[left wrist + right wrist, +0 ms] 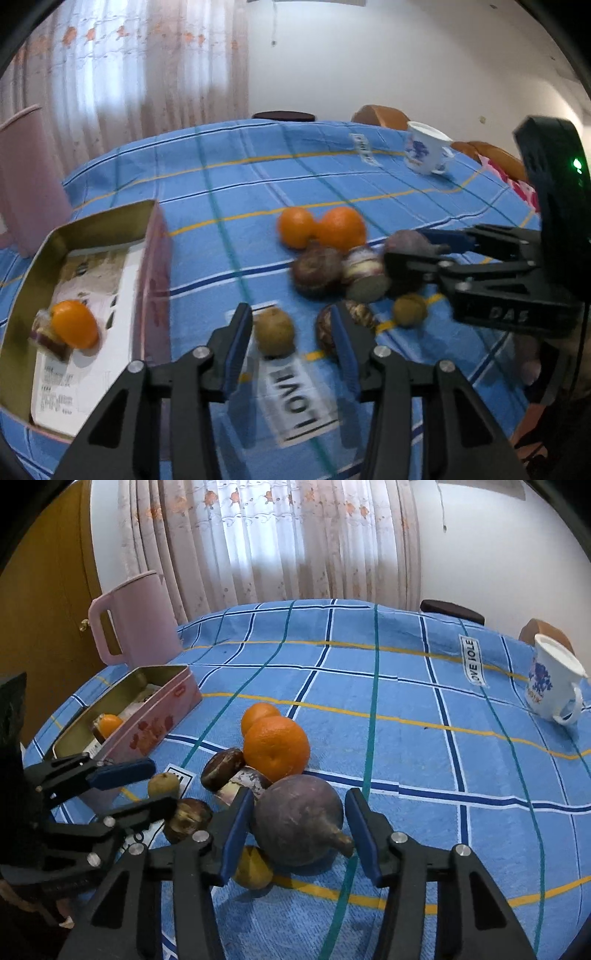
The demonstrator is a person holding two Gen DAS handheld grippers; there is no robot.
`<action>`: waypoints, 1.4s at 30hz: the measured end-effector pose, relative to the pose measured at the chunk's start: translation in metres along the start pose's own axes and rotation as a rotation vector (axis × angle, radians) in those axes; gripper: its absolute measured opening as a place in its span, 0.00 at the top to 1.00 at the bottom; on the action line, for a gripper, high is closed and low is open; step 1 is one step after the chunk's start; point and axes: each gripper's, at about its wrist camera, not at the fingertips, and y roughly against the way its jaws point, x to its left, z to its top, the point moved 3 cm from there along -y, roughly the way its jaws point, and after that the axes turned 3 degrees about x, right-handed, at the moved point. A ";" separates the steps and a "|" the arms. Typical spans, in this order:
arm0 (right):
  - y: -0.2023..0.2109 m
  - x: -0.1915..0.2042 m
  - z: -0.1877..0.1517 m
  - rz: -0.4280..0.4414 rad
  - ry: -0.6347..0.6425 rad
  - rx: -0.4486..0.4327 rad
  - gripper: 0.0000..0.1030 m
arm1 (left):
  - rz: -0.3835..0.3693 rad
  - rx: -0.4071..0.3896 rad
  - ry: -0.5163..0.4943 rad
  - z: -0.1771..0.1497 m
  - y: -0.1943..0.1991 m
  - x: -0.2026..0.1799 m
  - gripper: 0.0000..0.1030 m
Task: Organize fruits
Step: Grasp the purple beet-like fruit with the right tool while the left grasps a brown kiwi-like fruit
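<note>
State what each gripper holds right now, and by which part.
Nothing is held. The right gripper is open around the purple fruit; the left gripper is open around a small brown fruit.

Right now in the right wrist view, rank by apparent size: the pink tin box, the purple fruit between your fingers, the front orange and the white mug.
1. Pink tin box, largest.
2. Purple fruit, though its nearness to the camera inflates it.
3. Front orange and white mug look about alike; the mug sits farther back, so I won't rank them.

Three oranges [276,747], two grippers [299,821], one tin [162,705], one cup [554,686].
</note>
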 end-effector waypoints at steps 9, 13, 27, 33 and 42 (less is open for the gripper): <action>-0.001 -0.002 0.000 0.009 -0.006 0.002 0.49 | -0.050 0.070 0.024 -0.003 -0.013 0.001 0.57; 0.000 -0.001 0.001 0.007 -0.003 0.001 0.50 | -0.063 0.099 0.024 -0.002 -0.021 -0.006 0.73; 0.029 0.005 0.000 -0.014 0.036 -0.151 0.50 | -0.016 -0.087 0.050 0.002 0.012 0.001 0.73; 0.040 0.011 0.000 -0.032 0.066 -0.212 0.50 | 0.020 -0.148 0.058 0.007 0.023 0.004 0.73; 0.049 0.017 -0.001 -0.022 0.078 -0.275 0.50 | 0.047 -0.185 0.061 0.008 0.031 0.003 0.73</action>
